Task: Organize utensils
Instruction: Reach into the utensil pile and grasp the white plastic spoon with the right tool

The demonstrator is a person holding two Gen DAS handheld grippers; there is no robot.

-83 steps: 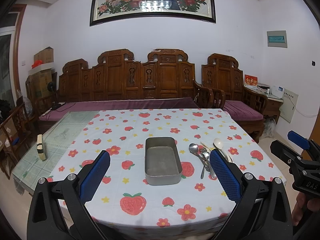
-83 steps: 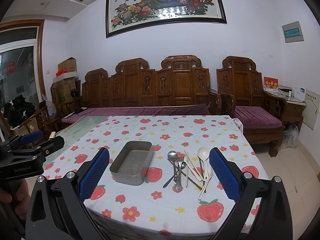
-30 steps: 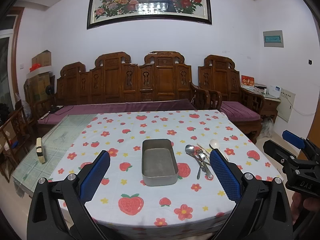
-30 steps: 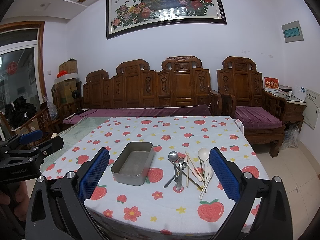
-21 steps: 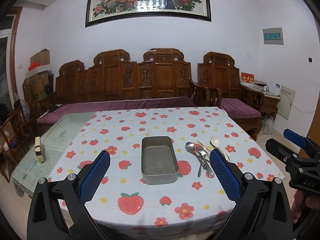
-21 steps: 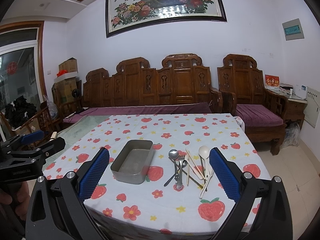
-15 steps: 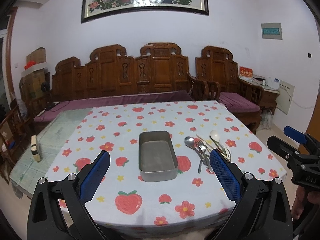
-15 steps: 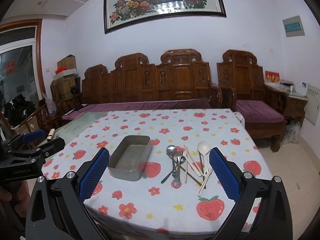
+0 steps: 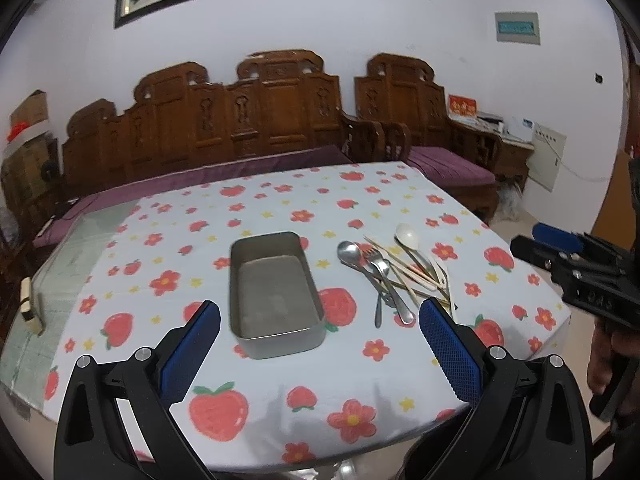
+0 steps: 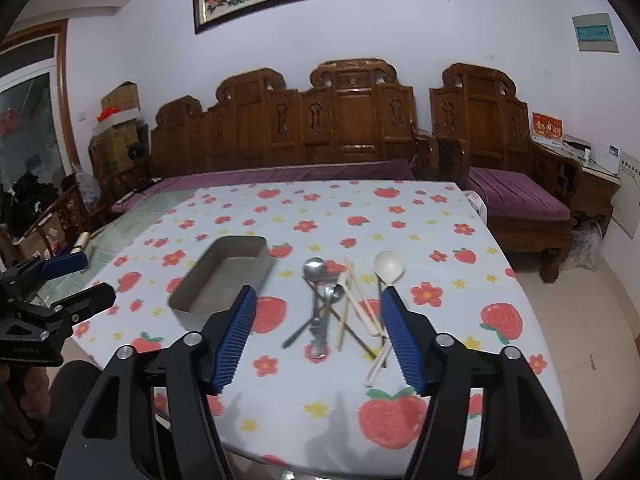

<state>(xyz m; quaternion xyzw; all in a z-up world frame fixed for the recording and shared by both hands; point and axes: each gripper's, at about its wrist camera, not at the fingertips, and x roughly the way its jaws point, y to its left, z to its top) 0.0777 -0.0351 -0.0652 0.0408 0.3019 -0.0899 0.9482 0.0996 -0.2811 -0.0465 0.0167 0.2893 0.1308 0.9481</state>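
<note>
Table (image 9: 256, 408) under strawberry cloth, carved wooden sofa (image 10: 348, 128) behind; metal tin (image 9: 272, 292) mid-table, utensil pile (image 10: 344, 304) just right of it; my left gripper (image 9: 320, 344) gapes wide, empty; right gripper (image 10: 316, 332) has just been narrowing, nothing between; both views sit lower and closer than before.

The tablecloth (image 9: 280, 208) was white, printed with red strawberries, red flowers and small yellow stars. On it sat a dull grey metal tin (image 9: 274, 292), silver spoons (image 10: 316, 270), a white spoon (image 10: 389, 265) and pale wooden chopsticks (image 10: 352, 300). Both the left gripper (image 9: 320, 344) and the right gripper (image 10: 316, 336) were black with blue ribbed pads, against a dark carved brown bench (image 10: 320, 120) with purple cushions.
</note>
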